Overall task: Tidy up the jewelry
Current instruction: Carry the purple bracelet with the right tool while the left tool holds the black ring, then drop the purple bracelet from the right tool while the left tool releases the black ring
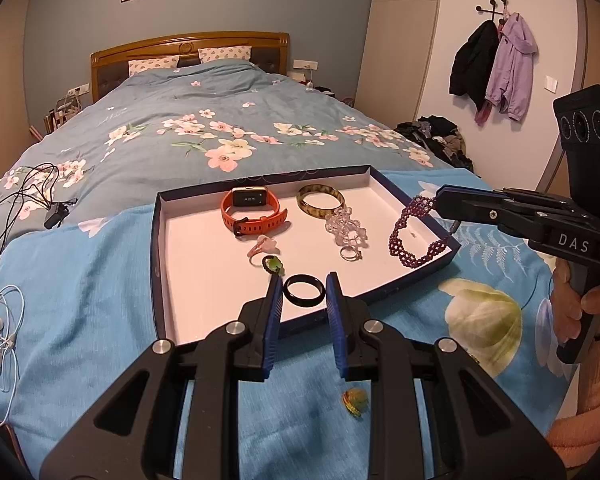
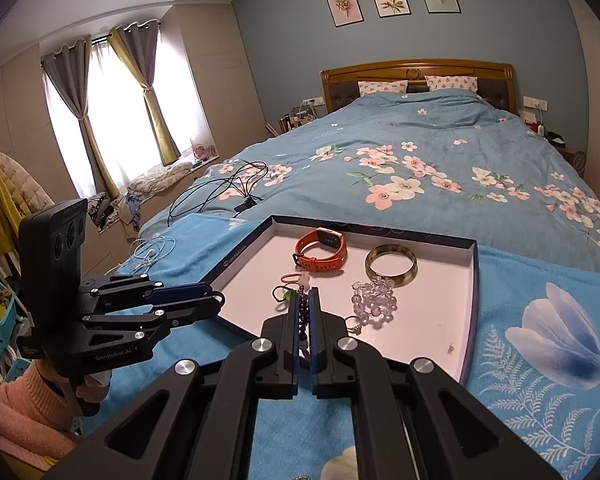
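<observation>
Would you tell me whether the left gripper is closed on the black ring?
No, the left gripper is open, its blue pads apart on either side of the black ring in the tray.

The left wrist view looks low and close along its claw (image 1: 303,280), toward the wooden headboard (image 1: 188,46). The right wrist view looks likewise from further right. Both share the shallow navy-rimmed white tray (image 1: 158,248) (image 2: 474,280).
</observation>
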A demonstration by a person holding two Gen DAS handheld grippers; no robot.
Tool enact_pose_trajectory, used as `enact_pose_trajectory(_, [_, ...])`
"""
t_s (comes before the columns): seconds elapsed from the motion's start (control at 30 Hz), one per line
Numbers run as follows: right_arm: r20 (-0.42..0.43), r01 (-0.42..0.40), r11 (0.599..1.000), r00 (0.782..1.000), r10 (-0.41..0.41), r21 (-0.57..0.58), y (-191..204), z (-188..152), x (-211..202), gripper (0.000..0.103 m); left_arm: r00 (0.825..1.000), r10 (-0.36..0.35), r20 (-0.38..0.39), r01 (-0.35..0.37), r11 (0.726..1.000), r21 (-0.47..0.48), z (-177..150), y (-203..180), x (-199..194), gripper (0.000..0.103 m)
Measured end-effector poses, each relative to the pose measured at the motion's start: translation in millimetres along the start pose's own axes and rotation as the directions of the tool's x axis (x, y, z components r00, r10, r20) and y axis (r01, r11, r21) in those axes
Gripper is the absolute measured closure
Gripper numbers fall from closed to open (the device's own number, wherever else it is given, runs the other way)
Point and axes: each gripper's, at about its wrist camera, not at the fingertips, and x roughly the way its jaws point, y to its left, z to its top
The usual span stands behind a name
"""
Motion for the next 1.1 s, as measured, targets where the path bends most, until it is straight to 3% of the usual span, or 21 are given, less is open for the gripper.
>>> enact_pose_trajectory(1.1, [-0.069, -0.002, 0.997, 0.998, 0.007, 0.078, -26, 2, 49, 0.1, 0.996, 0.036, -0.078, -0.037, 0.999, -0.014, 12, 10, 51, 0.081])
